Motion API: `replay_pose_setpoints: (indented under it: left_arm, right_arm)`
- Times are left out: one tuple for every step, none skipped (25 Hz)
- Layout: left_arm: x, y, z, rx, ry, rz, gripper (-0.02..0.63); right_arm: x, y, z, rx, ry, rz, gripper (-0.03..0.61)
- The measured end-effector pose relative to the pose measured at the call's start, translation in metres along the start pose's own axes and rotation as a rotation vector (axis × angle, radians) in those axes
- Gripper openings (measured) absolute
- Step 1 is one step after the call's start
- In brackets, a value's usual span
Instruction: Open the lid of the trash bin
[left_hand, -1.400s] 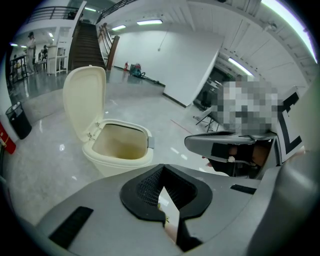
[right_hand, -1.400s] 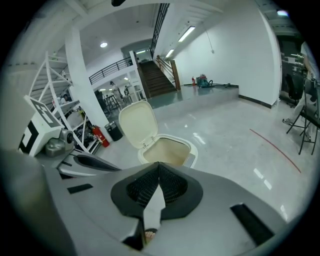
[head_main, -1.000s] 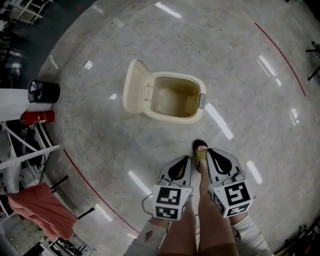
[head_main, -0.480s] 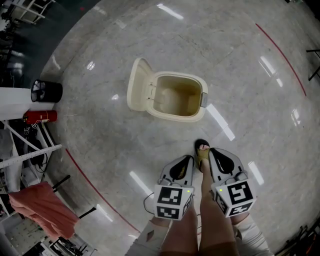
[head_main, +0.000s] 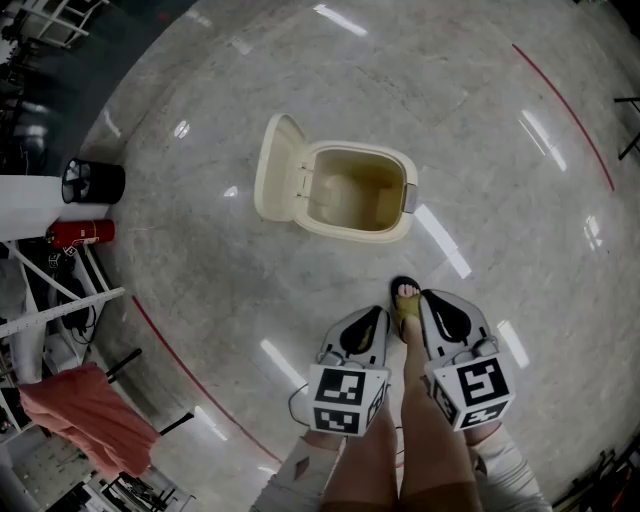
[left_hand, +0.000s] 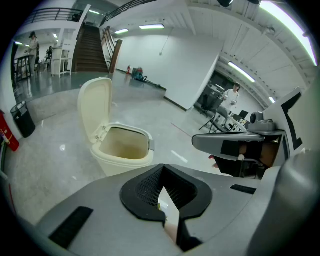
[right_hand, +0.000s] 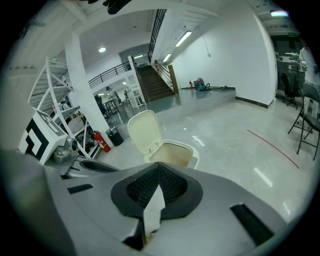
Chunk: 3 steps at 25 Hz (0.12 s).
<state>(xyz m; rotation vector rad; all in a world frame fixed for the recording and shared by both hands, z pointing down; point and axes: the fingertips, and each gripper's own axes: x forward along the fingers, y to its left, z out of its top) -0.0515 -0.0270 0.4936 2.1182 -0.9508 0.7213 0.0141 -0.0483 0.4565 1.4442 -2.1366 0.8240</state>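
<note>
- Trash bin (head_main: 355, 195) stands on the polished floor (head_main: 200, 250), well apart from both tools, its cream inside empty and open to view.
- Lid (head_main: 278, 168) stands upright on its hinge at the bin's left side. I judge the opening done, with nothing left to lift.
- Left hand-held gripper (head_main: 372, 318) and right hand-held gripper (head_main: 428, 300) hang low beside the person's legs (head_main: 430, 450), each clenched on nothing.

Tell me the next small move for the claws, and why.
Probably none toward the bin: the lid of the trash bin already stands upright, the inside open to view. The left claw and right claw are shut, empty and well short of it, so I would simply lower them.
</note>
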Motion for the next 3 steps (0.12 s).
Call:
replay_pose_setpoints:
  left_arm:
    - [-0.0001, -0.0001, 0.0002, 0.001, 0.001, 0.0, 0.003]
    - [-0.0003, -0.0002, 0.0003, 0.002, 0.001, 0.001, 0.003]
    - [-0.0005, -0.0003, 0.0004, 0.004, 0.002, 0.001, 0.003]
  right_arm:
    - [-0.0003, 0.0, 0.0002, -0.003, -0.002, 0.001, 0.0]
    - [-0.0007, 0.0, 0.0005, -0.005, -0.004, 0.002, 0.0]
    - [-0.001, 0.0001, 0.001, -0.008, -0.006, 0.003, 0.0]
